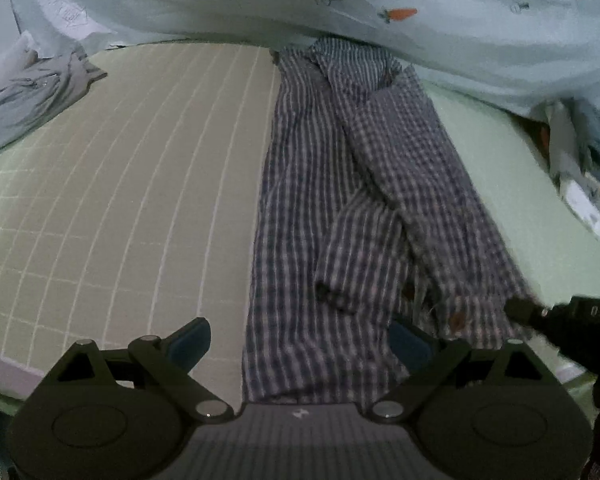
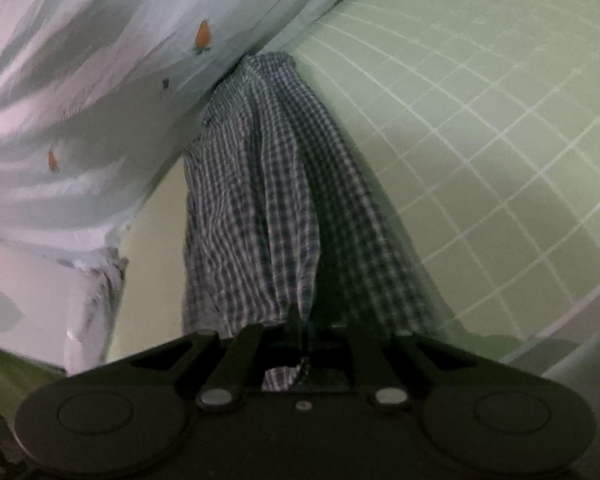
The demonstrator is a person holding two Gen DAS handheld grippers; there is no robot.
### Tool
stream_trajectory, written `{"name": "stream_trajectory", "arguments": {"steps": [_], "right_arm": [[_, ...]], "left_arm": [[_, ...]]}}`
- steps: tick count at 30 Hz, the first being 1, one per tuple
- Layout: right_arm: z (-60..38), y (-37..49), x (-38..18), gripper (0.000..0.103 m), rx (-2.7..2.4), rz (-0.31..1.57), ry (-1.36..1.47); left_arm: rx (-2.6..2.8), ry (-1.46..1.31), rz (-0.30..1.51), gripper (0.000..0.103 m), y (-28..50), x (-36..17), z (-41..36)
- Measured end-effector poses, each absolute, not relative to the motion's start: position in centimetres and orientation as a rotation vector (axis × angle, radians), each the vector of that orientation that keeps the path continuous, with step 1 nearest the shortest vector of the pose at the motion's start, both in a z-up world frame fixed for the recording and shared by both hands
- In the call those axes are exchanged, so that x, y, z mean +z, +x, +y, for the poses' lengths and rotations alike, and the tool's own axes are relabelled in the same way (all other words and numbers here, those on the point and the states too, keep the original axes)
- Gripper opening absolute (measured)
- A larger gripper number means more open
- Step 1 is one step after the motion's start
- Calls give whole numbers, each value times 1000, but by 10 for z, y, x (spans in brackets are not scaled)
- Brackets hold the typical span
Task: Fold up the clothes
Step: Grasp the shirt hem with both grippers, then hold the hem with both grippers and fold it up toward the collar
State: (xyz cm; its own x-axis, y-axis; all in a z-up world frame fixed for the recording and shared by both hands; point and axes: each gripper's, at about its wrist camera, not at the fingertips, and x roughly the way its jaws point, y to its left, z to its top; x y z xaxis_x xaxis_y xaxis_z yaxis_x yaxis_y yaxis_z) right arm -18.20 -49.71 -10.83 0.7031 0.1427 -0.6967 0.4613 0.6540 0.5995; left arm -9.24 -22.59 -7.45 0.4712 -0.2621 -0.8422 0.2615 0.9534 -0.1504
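The blue-and-white checked cotton shirt (image 1: 324, 200) lies lengthwise on the green gridded cutting mat (image 1: 120, 184). The right gripper (image 2: 300, 332) pinches its sleeve cuff; the left gripper (image 1: 296, 340) has its fingers spread over the hem. Judgement: keep the sleeve taut and lay it flat along the body.

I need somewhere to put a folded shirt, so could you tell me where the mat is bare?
The gridded mat is bare between the grey garment and the checked shirt. Plain green shows right of the shirt. The carrot-print fabric crowds the far edge.
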Motion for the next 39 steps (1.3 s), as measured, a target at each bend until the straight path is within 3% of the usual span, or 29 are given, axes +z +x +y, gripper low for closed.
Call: {"name": "stream_trajectory", "arguments": {"steps": [6,9,11,14,21,24,26,27,28,29,30,31,32,33,39], "right_arm": [[-490,-190,-104,11,-218,826,676],[-483,-194,-104,30,-251,841,561],[-479,-200,-107,54,-281,830,493],[-477,-204,-117,69,-300,842,434],[-468,-200,-140,78,-310,878,402],[-463,-200,-144,81,-310,875,375],[-458,-198,-144,80,-314,878,344],[-456,-197,-144,77,-317,878,329],[-454,-197,-143,65,-320,879,314],[-453,-196,-143,44,-318,883,299],[-453,-197,-142,34,-313,890,283],[-453,-197,-141,20,-300,900,274],[-454,-197,-140,8,-275,912,270],[-455,-199,-138,5,-256,917,275],[-464,-229,-117,3,-196,912,368]], "left_arm": [[-312,42,1047,96,-97,-87,-227],[-307,52,1053,96,-97,-94,-227],[-304,61,1053,96,-97,-98,-228],[-318,73,1055,96,-95,-107,-230],[-324,44,1054,93,-97,-125,-235],[-330,1,1055,84,-101,-131,-236],[-323,19,1038,78,-107,-134,-241],[-322,53,1030,67,-109,-134,-244],[-321,80,1026,59,-111,-134,-247],[-319,103,1022,44,-113,-133,-250],[-318,99,1026,23,-114,-133,-250],[-321,62,1044,14,-114,-133,-247],[-325,25,1061,11,-113,-133,-244],[-327,-11,1077,6,-114,-132,-241],[-363,-109,1114,5,-146,-112,-219]]}}
